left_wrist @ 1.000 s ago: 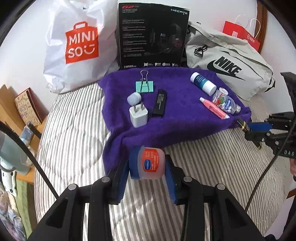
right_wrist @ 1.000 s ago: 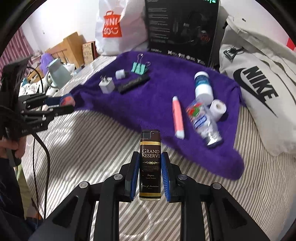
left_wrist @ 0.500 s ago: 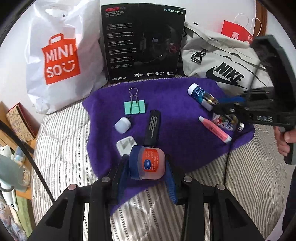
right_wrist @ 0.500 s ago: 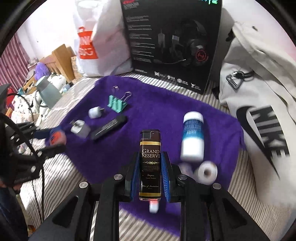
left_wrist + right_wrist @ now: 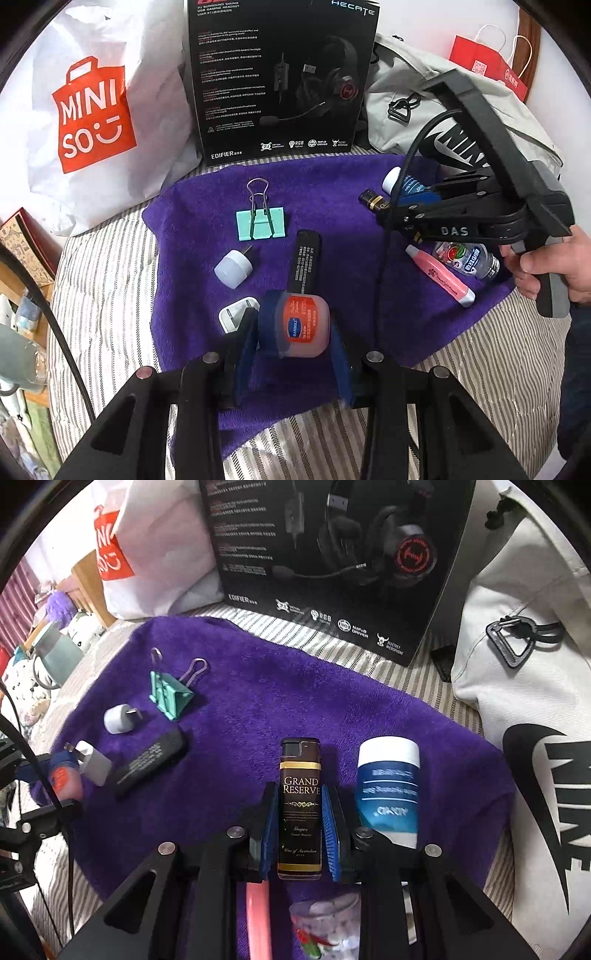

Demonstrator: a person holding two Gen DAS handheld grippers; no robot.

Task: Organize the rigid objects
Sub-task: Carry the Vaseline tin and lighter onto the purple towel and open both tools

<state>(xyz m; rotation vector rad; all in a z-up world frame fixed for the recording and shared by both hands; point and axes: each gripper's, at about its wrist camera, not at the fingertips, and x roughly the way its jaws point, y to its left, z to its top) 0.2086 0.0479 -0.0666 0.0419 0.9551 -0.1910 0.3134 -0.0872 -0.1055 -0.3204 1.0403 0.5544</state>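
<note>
My left gripper (image 5: 293,334) is shut on a small pink jar with a blue lid (image 5: 304,321), low over the near part of the purple towel (image 5: 332,192), right beside a white charger (image 5: 232,317). My right gripper (image 5: 299,808) is shut on a brown lighter (image 5: 300,775) above the towel (image 5: 258,701), next to a blue-and-white bottle (image 5: 388,782). On the towel lie a teal binder clip (image 5: 260,223), a small white plug (image 5: 234,267), a black stick (image 5: 304,260), a pink tube (image 5: 441,275) and a clear bottle (image 5: 465,258).
A black headset box (image 5: 280,81) stands behind the towel, with a white shopping bag (image 5: 92,110) to its left and a grey sports bag (image 5: 524,701) to its right. The towel lies on a striped sheet (image 5: 107,295). A person's hand (image 5: 554,269) holds the right gripper's handle.
Both grippers have moved forward from the striped sheet to over the towel, each still holding its object. The right one now hangs beside the blue-and-white bottle, the left one by the charger.
</note>
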